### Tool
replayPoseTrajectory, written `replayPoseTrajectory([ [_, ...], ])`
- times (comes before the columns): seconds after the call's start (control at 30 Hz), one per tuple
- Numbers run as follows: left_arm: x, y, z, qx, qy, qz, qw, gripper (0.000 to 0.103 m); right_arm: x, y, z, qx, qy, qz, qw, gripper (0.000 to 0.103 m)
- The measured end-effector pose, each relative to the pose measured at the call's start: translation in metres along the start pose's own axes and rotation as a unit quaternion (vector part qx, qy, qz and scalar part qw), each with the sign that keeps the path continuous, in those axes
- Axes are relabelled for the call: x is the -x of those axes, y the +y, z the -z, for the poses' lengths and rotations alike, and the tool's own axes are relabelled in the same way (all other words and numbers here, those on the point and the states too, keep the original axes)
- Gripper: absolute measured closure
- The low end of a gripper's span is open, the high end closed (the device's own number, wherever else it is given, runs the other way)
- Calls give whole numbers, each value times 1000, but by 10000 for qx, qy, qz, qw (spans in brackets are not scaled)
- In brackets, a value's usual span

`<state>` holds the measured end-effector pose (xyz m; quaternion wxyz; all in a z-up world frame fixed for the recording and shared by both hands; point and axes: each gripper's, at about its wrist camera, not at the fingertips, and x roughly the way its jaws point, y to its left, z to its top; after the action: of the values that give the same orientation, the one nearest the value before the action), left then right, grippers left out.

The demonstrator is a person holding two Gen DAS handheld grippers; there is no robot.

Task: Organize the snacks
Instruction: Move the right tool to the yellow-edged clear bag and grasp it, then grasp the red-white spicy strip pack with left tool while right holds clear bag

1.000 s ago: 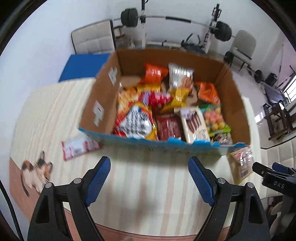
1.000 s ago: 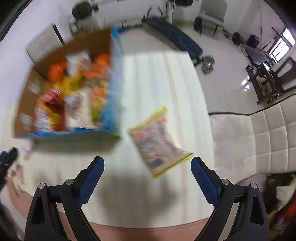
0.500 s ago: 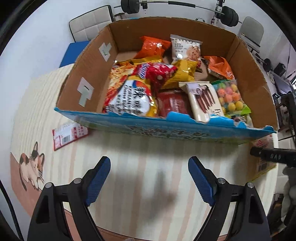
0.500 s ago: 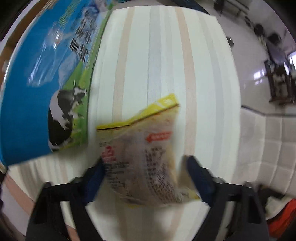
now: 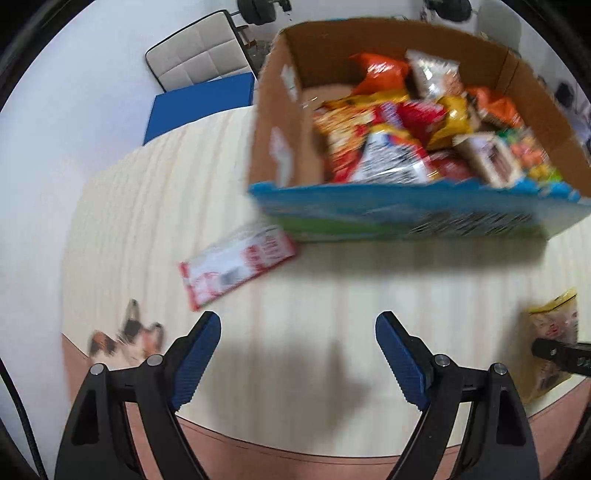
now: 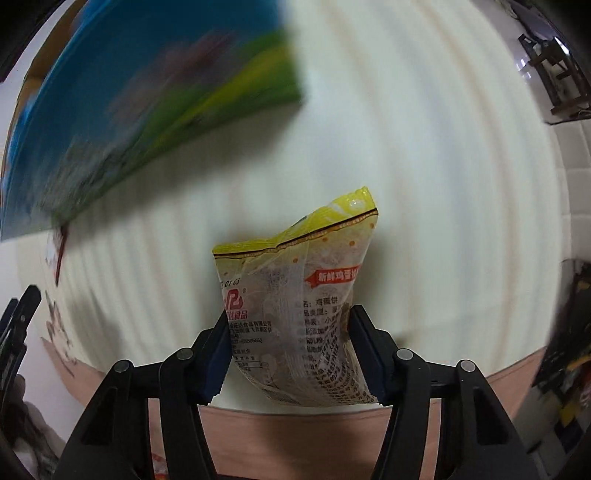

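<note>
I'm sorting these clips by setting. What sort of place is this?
Probably a room in a home that doubles as a gym: a barbell weight plate and padded chair stand behind a table with a striped tablecloth, which holds a cardboard box of snacks.

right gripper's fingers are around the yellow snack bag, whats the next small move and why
Probably finish closing, then lift. The right gripper has the yellow snack bag between its fingers with the jaws closing, and the bag seems to sit on the striped table. The snack box stands beside it, open-topped, so it likely goes there.
</note>
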<state>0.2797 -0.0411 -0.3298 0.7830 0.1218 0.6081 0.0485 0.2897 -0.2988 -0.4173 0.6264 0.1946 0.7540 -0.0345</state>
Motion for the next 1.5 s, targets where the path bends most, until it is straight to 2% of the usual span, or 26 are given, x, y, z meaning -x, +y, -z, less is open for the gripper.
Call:
replayPoseTrajectory([
  [0.1, -14, 25, -4, -304, 129, -47, 9994, 17, -11, 21, 8, -104, 100, -158, 9998, 40],
  [0.23, -38, 48, -17, -788, 265, -94, 9965, 17, -18, 47, 9, -26, 67, -154, 9999, 41],
  [0.47, -92, 66, -50, -1618, 624, -19, 9848, 17, -21, 79, 5, 146, 161, -109, 9997, 41],
  [0.6, -113, 65, -62, -2020, 829, 235, 9756, 17, -21, 92, 1, 224, 159, -9, 9996, 41],
  [0.7, -123, 61, -67, -2225, 1030, 751, 9666, 17, -24, 102, 1, 240, 172, 33, 9996, 41],
  [0.8, -128, 57, -69, -2352, 1062, 953, 9614, 17, -30, 108, -1, 237, 178, 61, 9995, 41],
  [0.93, -129, 55, -69, -2296, 1085, 1239, 9592, 17, -38, 125, 3, 259, 177, 124, 9994, 41],
  [1.0, -129, 55, -64, -2257, 1063, 1285, 9598, 22, -39, 125, 3, 250, 181, 129, 9994, 41],
  [1.07, -128, 57, -59, -2195, 1060, 1319, 9608, 23, -43, 131, 6, 259, 173, 158, 9994, 41],
  [1.23, -127, 69, -40, -1656, 1207, 1442, 9681, 29, -45, 134, 10, 283, 193, 194, 9992, 41],
  [1.3, -125, 75, -32, -1334, 1308, 1552, 9701, 38, -45, 137, 13, 304, 194, 194, 9992, 41],
  [1.4, -123, 75, -17, -907, 1508, 1640, 9706, 39, -45, 140, 15, 340, 193, 219, 9990, 41],
  [1.5, -124, 75, -11, -683, 1430, 1434, 9769, 39, -46, 141, 15, 347, 216, 222, 9989, 41],
])
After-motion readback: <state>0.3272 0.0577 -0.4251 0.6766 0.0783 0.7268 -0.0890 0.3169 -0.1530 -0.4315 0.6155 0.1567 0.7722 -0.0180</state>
